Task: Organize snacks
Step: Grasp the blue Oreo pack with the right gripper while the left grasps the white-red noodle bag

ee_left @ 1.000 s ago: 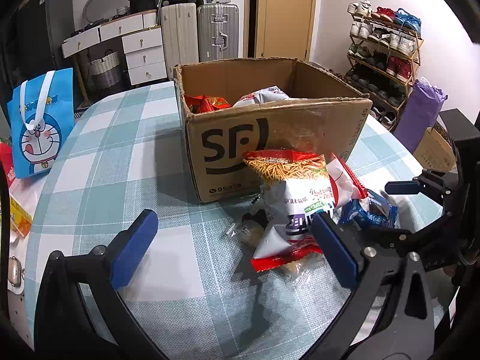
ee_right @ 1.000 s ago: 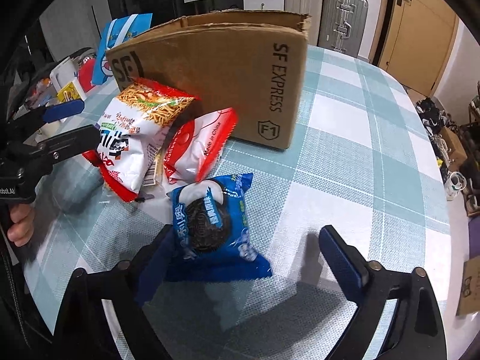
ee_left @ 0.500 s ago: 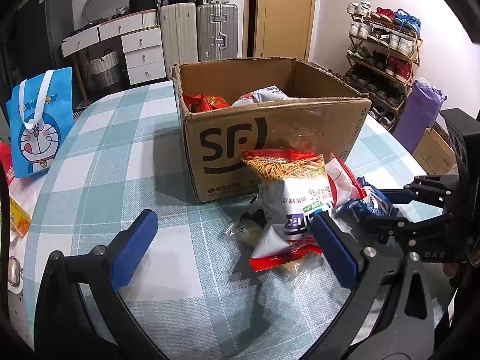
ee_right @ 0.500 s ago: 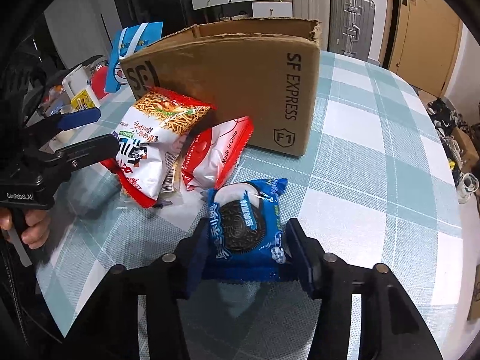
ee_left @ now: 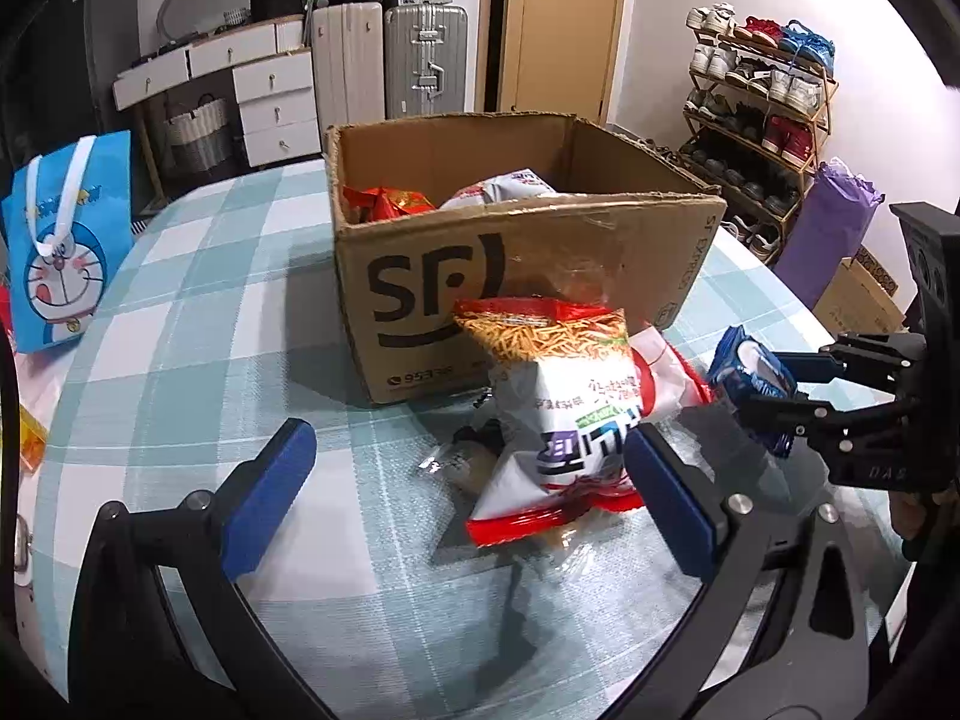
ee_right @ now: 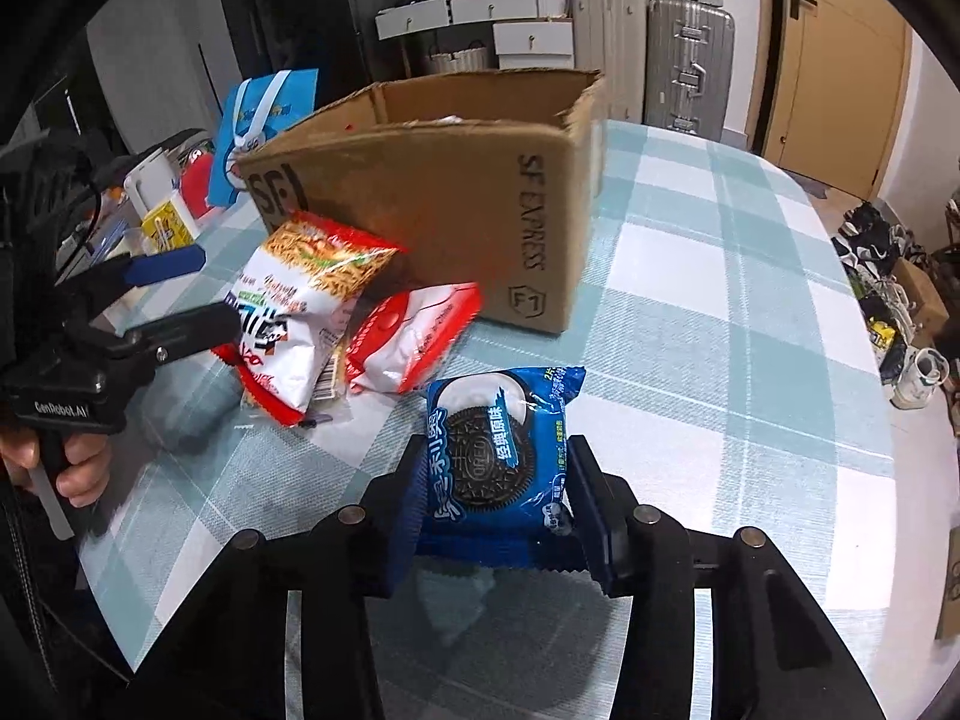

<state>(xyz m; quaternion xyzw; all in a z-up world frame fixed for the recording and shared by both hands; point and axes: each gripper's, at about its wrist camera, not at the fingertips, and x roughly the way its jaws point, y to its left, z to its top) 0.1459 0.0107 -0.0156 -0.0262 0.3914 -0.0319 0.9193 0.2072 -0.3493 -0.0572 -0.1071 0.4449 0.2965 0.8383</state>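
White walls, wooden door (ee_left: 558,24), suitcases (ee_left: 425,60), shoe rack (ee_left: 759,114).

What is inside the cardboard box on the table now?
Inside the cardboard box, the left wrist view shows a red snack bag and a white snack bag near its front wall. The front wall hides the bottom of the box, so anything lower cannot be seen.

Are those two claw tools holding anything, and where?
The right gripper clamps the blue Oreo pack by its two side edges. The left gripper is open, holding nothing.
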